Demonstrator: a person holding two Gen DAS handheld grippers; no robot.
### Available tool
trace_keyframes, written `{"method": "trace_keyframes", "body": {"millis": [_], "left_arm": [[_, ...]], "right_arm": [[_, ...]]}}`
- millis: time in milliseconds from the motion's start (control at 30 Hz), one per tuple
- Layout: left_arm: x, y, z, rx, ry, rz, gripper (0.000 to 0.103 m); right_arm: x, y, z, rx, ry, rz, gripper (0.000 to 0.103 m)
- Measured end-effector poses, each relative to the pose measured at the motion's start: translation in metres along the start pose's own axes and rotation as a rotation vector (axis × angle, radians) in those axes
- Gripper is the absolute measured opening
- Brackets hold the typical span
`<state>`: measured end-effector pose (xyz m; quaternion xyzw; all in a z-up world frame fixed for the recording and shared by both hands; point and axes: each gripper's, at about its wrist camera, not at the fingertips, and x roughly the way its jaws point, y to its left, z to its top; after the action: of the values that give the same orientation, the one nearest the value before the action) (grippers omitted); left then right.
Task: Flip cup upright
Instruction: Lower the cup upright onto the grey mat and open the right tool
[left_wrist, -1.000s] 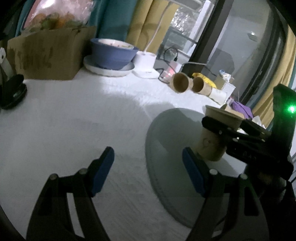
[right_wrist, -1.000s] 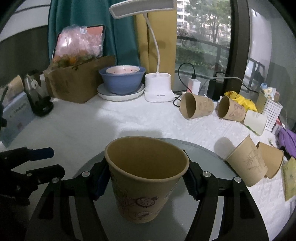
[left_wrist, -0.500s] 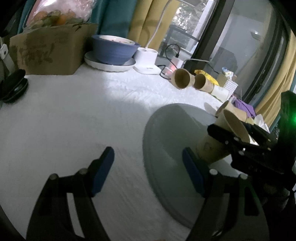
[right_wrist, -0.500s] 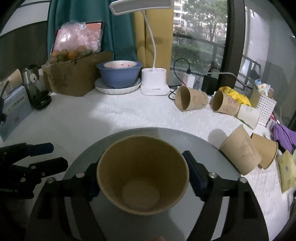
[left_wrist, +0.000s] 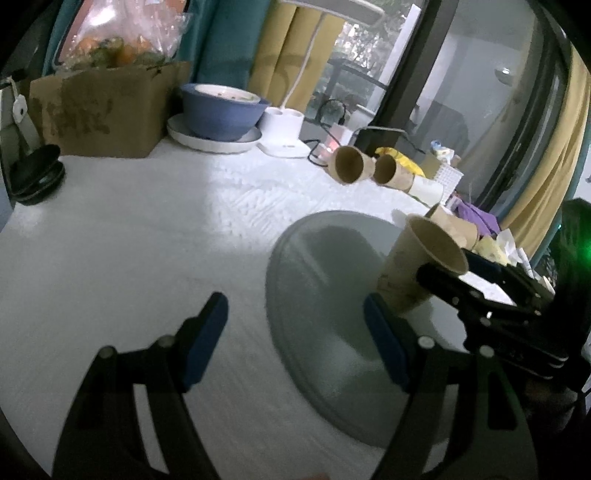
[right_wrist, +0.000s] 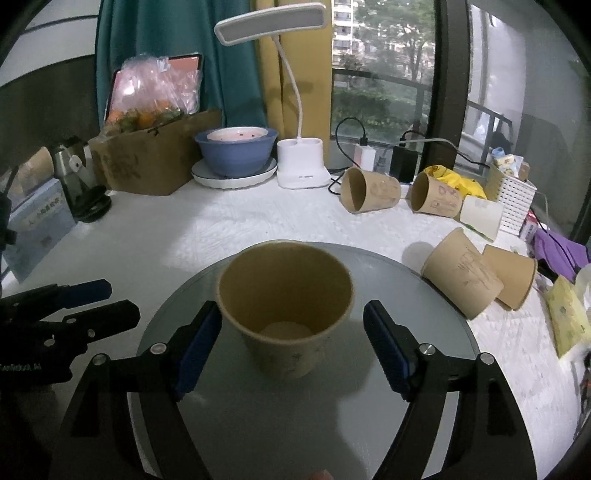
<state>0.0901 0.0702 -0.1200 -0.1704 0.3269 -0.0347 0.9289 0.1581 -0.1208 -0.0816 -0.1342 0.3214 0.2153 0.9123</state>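
Observation:
A brown paper cup (right_wrist: 284, 310) stands mouth up on the round grey tray (right_wrist: 424, 369), right in front of me. My right gripper (right_wrist: 291, 339) is open, its blue pads on either side of the cup with a gap on the right side. In the left wrist view the same cup (left_wrist: 417, 266) stands on the tray (left_wrist: 325, 295) with the right gripper's black fingers (left_wrist: 480, 291) beside it. My left gripper (left_wrist: 295, 343) is open and empty, low over the white cloth at the tray's left edge.
Several other paper cups lie on their sides: two at the back (right_wrist: 369, 190) (right_wrist: 436, 197) and two at the tray's right (right_wrist: 461, 280) (right_wrist: 513, 280). A blue bowl (right_wrist: 236, 151), white lamp base (right_wrist: 303, 168), cardboard box (right_wrist: 155, 162) and white basket (right_wrist: 511, 195) line the back.
The right gripper has tilted the cup back to upright on the tray and opened, its pads now off the cup. The left gripper stayed open and shifted slightly.

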Motion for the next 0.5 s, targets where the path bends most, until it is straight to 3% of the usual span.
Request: {"method": "trace_keyframes", "body": {"millis": [500], "left_arm": [[-0.041,-0.027,0.001,0.063,-0.104,-0.022,0.077]], "right_arm": [[-0.053,0.001,-0.003,0.016,-0.08,-0.034,0.082]]}}
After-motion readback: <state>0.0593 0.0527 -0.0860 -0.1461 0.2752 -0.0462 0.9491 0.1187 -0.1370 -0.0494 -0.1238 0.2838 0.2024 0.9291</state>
